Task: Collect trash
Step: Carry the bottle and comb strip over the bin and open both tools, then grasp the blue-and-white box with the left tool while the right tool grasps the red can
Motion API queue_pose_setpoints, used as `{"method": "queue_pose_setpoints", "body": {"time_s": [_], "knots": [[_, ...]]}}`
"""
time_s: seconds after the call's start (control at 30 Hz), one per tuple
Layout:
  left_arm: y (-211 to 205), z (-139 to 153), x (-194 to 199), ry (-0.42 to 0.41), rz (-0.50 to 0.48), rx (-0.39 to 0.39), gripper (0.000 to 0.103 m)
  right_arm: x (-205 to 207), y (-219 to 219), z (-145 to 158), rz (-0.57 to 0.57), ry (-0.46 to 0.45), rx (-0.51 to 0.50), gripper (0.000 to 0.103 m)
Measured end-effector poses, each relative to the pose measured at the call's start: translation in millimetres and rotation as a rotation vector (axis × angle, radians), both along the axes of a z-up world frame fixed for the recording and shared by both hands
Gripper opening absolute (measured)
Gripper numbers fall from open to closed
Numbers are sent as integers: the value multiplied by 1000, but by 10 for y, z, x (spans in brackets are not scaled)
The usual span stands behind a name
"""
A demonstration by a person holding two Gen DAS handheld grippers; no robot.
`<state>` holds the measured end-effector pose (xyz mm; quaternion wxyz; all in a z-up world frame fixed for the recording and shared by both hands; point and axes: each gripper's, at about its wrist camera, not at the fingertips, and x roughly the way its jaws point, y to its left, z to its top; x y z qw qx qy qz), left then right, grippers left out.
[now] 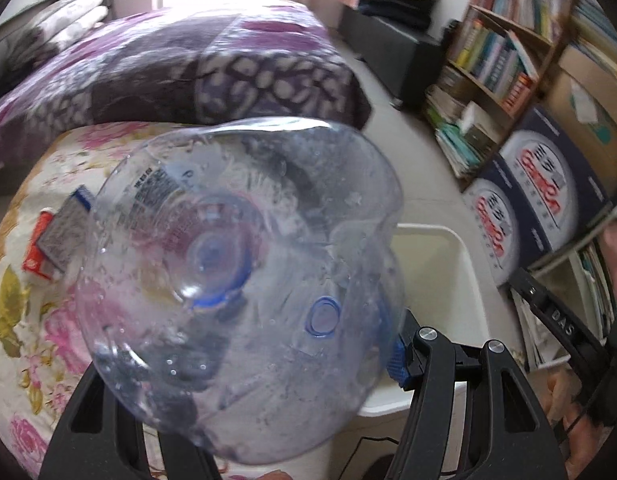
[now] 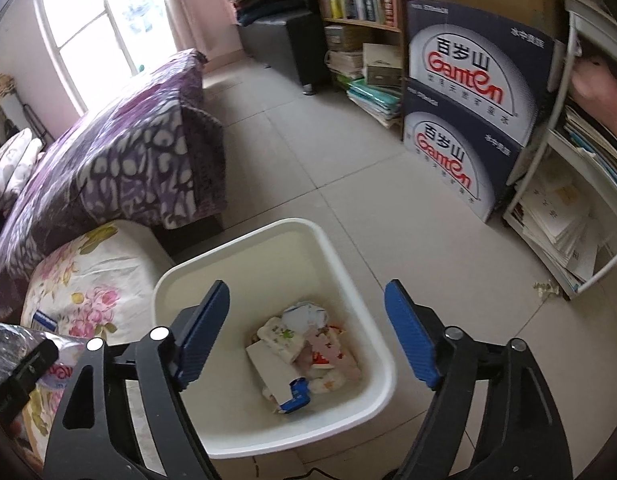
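A big clear plastic bottle (image 1: 244, 264) with a blue cap fills the left wrist view, seen from its base. My left gripper (image 1: 256, 356) is shut on it; one blue pad (image 1: 398, 360) presses its right side and the other finger is hidden behind it. The white bin (image 1: 464, 256) stands just right of the bottle. In the right wrist view my right gripper (image 2: 306, 336) hangs open and empty above the white bin (image 2: 276, 226). Crumpled paper and cartons (image 2: 304, 356) lie in its bottom. A red carton and a grey-blue carton (image 1: 54, 236) lie on the floral cover (image 1: 32, 320).
A bed under a purple blanket (image 2: 120, 160) stands behind the floral cover. Stacked Ganten boxes (image 2: 464, 120), a bookshelf (image 1: 504, 44) and a white rack of papers (image 2: 564, 216) line the right side. Bare tiled floor (image 2: 308, 152) lies beyond the bin.
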<state>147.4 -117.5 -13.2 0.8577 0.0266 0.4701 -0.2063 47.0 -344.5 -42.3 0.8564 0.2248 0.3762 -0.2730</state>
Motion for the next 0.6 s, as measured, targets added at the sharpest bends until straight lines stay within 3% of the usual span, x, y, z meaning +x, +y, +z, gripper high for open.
{"method": "queue_pose_setpoints", "body": {"time_s": [0.2,0.43,0.47,0.53,0.6], "knots": [[-323,-147,-76,65,-109,-27,62,-86,-155,-40,-26,25,14,84],[-549,-355,-78,190,-216,-136,63,-137,-324,-115,-60,47,51,86],[-567,-377,-71,212,-235,-163,64,-138,-338,-120,-66,46,56,87],[-579,-398,-55,245,-247,-190,79,-125,-351,-140,-73,44,78,88],[-543,-388,-39,239,-235,-187,80,-76,-323,-166,-64,48,102,88]]}}
